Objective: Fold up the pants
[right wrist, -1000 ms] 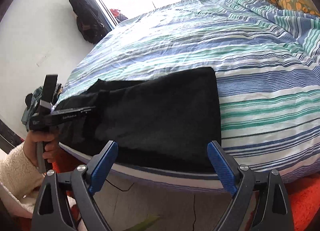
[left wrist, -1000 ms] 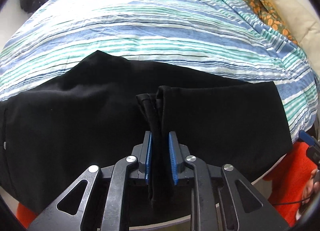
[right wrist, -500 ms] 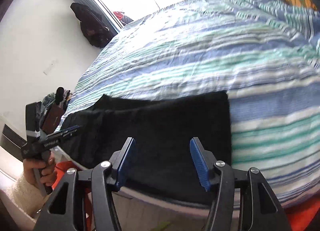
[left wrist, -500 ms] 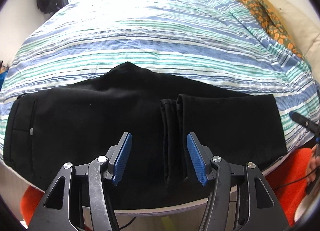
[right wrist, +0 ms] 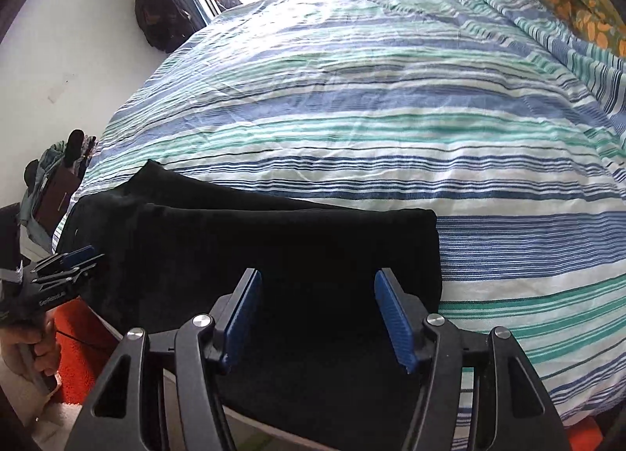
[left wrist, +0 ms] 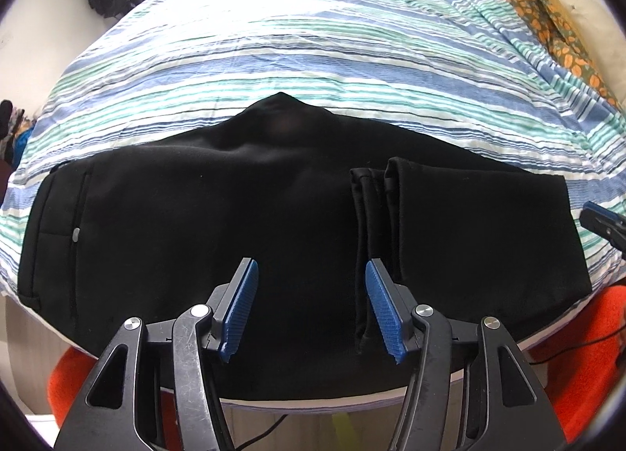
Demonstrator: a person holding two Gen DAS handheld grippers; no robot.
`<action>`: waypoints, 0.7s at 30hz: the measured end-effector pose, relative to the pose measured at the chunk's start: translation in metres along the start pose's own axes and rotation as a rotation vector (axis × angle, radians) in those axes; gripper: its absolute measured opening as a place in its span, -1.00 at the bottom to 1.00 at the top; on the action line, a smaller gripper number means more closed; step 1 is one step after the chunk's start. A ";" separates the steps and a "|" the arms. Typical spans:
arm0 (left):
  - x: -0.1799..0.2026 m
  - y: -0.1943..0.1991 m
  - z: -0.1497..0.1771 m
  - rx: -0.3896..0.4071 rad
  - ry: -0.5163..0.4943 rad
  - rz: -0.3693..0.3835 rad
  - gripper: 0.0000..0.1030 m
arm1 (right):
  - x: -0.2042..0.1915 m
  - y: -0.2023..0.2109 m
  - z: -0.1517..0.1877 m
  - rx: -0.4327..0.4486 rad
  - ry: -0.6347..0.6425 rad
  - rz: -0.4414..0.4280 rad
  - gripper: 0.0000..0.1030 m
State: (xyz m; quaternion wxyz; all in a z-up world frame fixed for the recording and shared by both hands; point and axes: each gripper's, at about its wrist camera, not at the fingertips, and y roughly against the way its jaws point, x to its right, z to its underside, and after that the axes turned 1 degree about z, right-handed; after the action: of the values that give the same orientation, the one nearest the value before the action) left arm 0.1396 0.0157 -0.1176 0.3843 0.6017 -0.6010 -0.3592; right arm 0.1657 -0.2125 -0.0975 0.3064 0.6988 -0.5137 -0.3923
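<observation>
The black pants [left wrist: 250,224] lie flat along the near edge of the bed, on its striped bedspread [left wrist: 313,60], already doubled over so the leg hems [left wrist: 375,224] rest on top near the middle. The left tongs [left wrist: 309,306] hover above the fabric just beside those hems, jaws apart and holding nothing. The right tongs [right wrist: 317,318] hang over the folded end [right wrist: 391,247], likewise parted and empty. The cloth is smooth, with a small button [left wrist: 76,233] near the waistband at left. The black swallows most seams and creases. The pants' near edge hides behind the tongs' arms. An orange rug [left wrist: 579,353] shows below the bed.
</observation>
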 end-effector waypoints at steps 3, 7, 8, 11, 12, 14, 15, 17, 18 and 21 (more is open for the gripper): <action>-0.001 -0.001 0.002 -0.002 0.000 -0.003 0.16 | -0.017 0.011 0.017 0.011 0.035 -0.034 0.27; -0.001 -0.009 0.011 -0.039 0.005 0.001 0.21 | -0.032 -0.025 0.050 -0.108 0.085 -0.028 0.34; -0.002 -0.009 0.014 -0.048 0.005 0.006 0.21 | -0.031 -0.034 0.056 -0.123 0.085 -0.014 0.35; -0.017 0.000 0.022 -0.049 0.010 0.017 0.22 | -0.031 -0.037 0.056 -0.092 0.075 -0.026 0.53; -0.028 0.005 0.024 -0.046 0.025 0.013 0.25 | -0.030 -0.037 0.054 -0.094 0.070 -0.042 0.59; -0.059 0.015 0.030 -0.045 0.079 0.018 0.31 | -0.030 -0.039 0.056 -0.094 0.075 -0.054 0.73; -0.077 0.021 0.035 -0.044 0.115 0.021 0.31 | -0.032 -0.040 0.058 -0.089 0.083 -0.048 0.74; -0.121 0.034 0.038 -0.032 0.208 0.011 0.31 | -0.036 -0.040 0.060 -0.081 0.102 -0.036 0.80; -0.143 0.041 0.040 -0.021 0.259 0.004 0.32 | -0.038 -0.041 0.061 -0.081 0.106 -0.032 0.82; -0.216 0.059 0.048 0.012 0.450 0.007 0.33 | -0.038 -0.042 0.061 -0.076 0.101 -0.035 0.91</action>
State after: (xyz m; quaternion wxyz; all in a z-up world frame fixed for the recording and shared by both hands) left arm 0.0659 0.2309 -0.0929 0.5064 0.6667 -0.5045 -0.2111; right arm 0.1270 -0.1657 -0.1547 0.3515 0.7143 -0.4700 -0.3812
